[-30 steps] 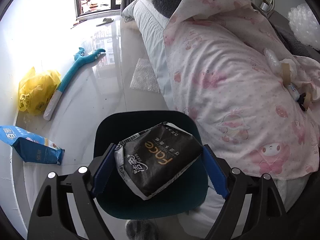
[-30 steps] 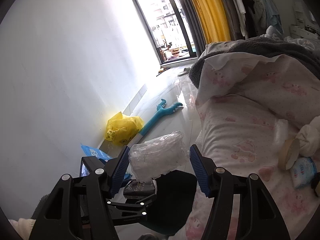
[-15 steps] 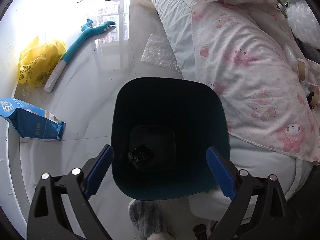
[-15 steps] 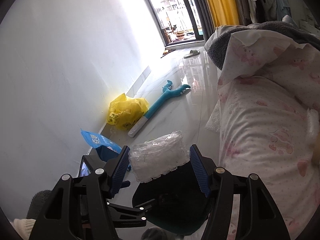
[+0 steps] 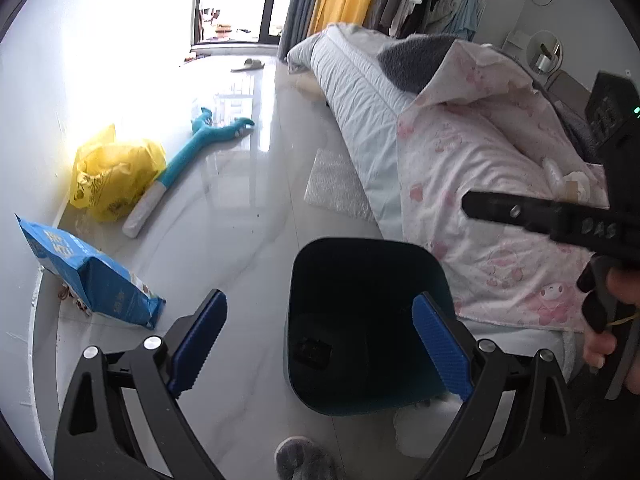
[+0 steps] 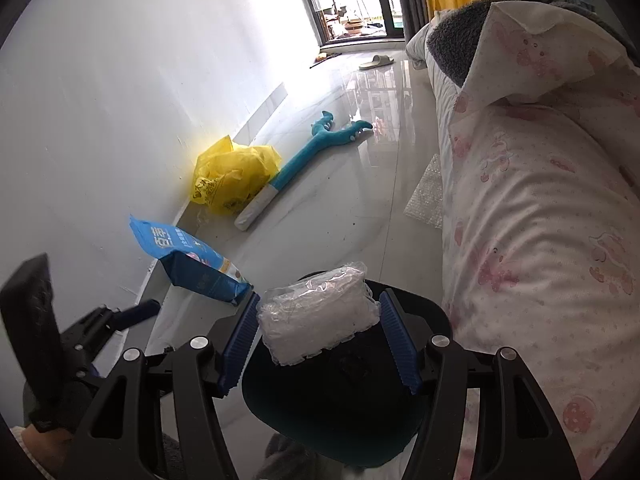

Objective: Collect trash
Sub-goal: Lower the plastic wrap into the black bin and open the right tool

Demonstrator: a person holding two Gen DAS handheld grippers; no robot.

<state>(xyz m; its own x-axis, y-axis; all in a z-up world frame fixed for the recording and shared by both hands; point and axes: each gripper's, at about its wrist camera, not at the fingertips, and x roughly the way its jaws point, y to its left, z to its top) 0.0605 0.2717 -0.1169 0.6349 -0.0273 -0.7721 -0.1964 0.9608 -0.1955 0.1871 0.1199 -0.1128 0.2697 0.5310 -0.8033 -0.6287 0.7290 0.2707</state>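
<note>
Glossy pale floor (image 5: pixel 248 248) is seen beside a bed (image 5: pixel 492 184) under a pink printed quilt, with a dark teal bin (image 5: pixel 368 320) standing at the bed's edge.

Between the jaws of the right gripper (image 6: pixel 318 330) a clear bubble-wrap packet (image 6: pixel 316 314) is clamped, both blue pads pressed against its sides, and it is held directly above the bin's mouth. The left gripper (image 5: pixel 320 344) is seen with jaws spread wide and nothing between them; over the last second they were opened further, though no longer at this moment, and a dark packet (image 5: pixel 312 350) is seen lying at the bottom of the bin.

The step in hand is judged to be the dropping of the right-hand packet. For the next move, the right jaws would need to be parted while kept centred over the opening, so that the light packet falls inside and is not caught on the rim.

Counted from the jaws outward: one bin, one packet inside it, one packet held. On the floor, one blue bag (image 5: pixel 88 276) just beside the wall, one yellow plastic bag (image 5: pixel 112 176), one teal long-handled toy (image 5: pixel 196 160) lying next to it, one flat bubble-wrap sheet (image 5: pixel 336 184) against the bed, and one slipper (image 5: pixel 248 65) near the window are counted. How much of this counts as trash cannot be told.
</note>
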